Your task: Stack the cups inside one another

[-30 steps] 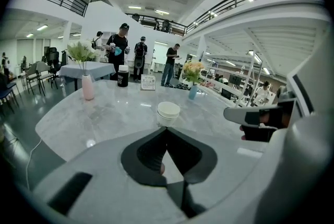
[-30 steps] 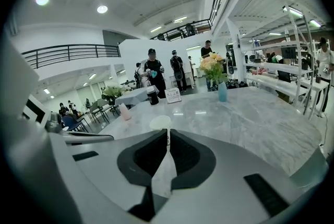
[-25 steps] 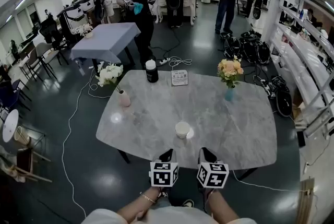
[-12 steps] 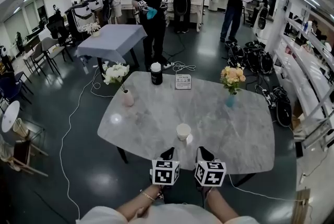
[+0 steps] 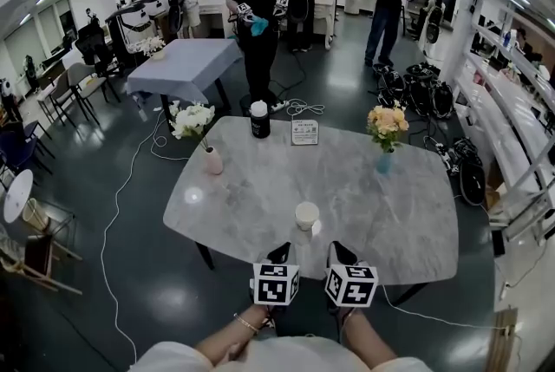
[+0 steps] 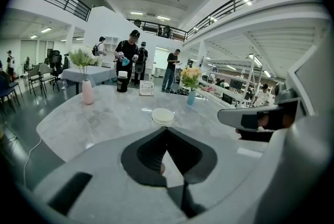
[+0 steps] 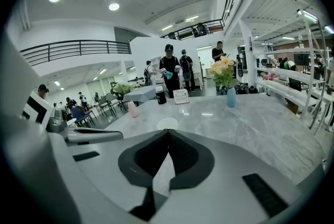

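A white cup [image 5: 304,216] stands upright, alone, near the front middle of the grey marble table [image 5: 399,223]; I cannot tell whether other cups are nested in it. My left gripper [image 5: 279,255] and right gripper [image 5: 340,251] hover side by side at the table's near edge, just short of the cup. Both point at it, shut with nothing between the jaws. In the left gripper view the cup [image 6: 162,116] lies just beyond the shut left gripper [image 6: 166,129]. In the right gripper view the cup [image 7: 167,124] lies straight ahead of the shut right gripper [image 7: 167,131].
On the table stand a pink vase of white flowers [image 5: 211,160] at the left, a blue vase of orange flowers [image 5: 383,160] at the right, and a black jar [image 5: 258,120] and a sign card [image 5: 304,132] at the far edge. People stand beyond.
The cup and both grippers have stayed where they were. The head view has shifted slightly, and the people in the background have moved.
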`<state>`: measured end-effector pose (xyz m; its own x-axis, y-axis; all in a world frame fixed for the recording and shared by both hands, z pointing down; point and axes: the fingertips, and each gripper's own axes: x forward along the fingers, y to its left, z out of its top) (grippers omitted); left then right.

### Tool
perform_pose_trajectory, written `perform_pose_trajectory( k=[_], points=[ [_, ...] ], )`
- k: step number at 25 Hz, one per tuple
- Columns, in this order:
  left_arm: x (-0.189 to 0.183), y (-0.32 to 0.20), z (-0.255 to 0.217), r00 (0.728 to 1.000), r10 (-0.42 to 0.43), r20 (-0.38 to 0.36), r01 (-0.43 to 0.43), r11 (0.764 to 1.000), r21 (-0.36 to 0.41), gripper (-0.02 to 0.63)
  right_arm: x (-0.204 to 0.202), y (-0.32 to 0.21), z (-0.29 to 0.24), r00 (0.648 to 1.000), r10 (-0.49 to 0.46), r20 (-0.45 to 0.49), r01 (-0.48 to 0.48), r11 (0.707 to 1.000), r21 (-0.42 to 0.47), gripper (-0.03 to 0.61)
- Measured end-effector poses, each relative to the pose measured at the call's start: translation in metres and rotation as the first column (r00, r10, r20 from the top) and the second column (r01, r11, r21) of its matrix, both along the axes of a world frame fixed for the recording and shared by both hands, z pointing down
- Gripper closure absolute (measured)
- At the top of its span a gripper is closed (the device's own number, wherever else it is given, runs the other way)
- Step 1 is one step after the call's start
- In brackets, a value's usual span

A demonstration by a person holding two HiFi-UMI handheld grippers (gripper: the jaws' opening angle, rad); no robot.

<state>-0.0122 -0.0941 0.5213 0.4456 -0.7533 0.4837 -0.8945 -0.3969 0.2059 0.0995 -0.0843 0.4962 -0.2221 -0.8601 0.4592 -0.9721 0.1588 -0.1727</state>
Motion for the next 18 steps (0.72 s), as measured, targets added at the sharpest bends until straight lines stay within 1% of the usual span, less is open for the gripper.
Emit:
perform_pose_trajectory(
  k=[18],
  points=[
    [0.0013,-0.0009,-0.0016,1.000,0.019,-0.007,-0.019,1.000,-0.007,0.617,0.0058,0.0039,-0.0028,0.999,0.038,-0.008,-0.038,0.999,-0.009,0.571]
  ],
)
